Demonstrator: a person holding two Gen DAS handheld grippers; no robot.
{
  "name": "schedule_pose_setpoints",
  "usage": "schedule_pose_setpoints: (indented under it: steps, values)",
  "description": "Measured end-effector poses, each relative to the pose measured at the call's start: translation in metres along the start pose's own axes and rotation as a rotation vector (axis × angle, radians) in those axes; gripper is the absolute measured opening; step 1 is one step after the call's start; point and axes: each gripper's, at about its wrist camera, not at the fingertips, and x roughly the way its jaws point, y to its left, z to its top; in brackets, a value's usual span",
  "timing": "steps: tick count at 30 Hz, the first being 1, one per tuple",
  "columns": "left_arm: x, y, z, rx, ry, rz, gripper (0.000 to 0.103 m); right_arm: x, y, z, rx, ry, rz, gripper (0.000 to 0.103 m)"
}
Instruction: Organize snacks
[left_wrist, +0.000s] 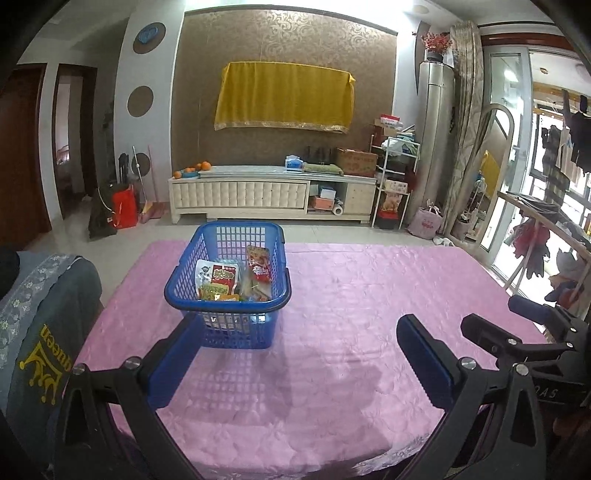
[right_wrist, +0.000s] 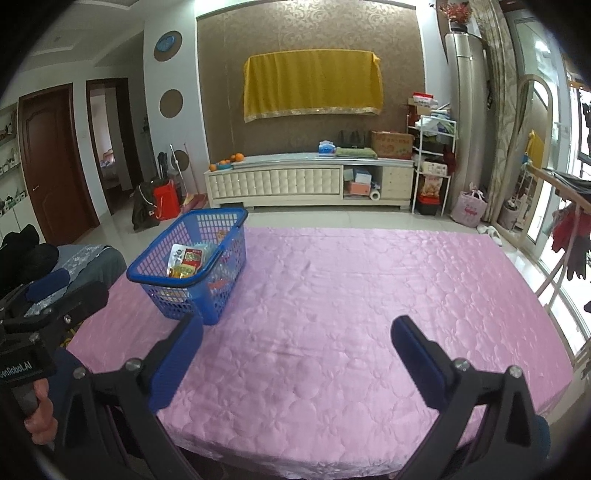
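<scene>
The left gripper (left_wrist: 297, 354) hangs over the pink tablecloth (left_wrist: 351, 295) with its two blue-padded fingers (left_wrist: 424, 360) spread wide and nothing between them. The blue basket (left_wrist: 192, 291) stands on the cloth just ahead of the left finger's tip, which overlaps the basket's near wall in this view; whether they touch cannot be told. The right finger is well apart from the basket, with bare cloth in front of it. Inside the basket lie the snack packets (left_wrist: 218, 278), piled toward the near end, and one red packet (left_wrist: 259, 264) leans upright against the wall on the side nearer the right finger. The right gripper (right_wrist: 297, 343) is likewise spread wide and empty above the cloth. From its camera the basket (right_wrist: 162, 278) sits ahead and off to the left, its near corner just beyond the tip of the left finger (right_wrist: 177, 354), while the space between the fingers and ahead of the right one is only cloth. A hand (right_wrist: 38, 413) grips the handle of the other gripper at the far left edge of that view.
</scene>
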Motion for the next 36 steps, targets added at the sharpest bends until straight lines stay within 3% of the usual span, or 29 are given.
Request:
schedule_pose_setpoints:
  steps: [36]
  values:
    - [-0.017,-0.012,-0.002,0.042,-0.020,-0.018,0.103,-0.025,-0.003,-0.006,0.014,-0.037,-0.001,0.103]
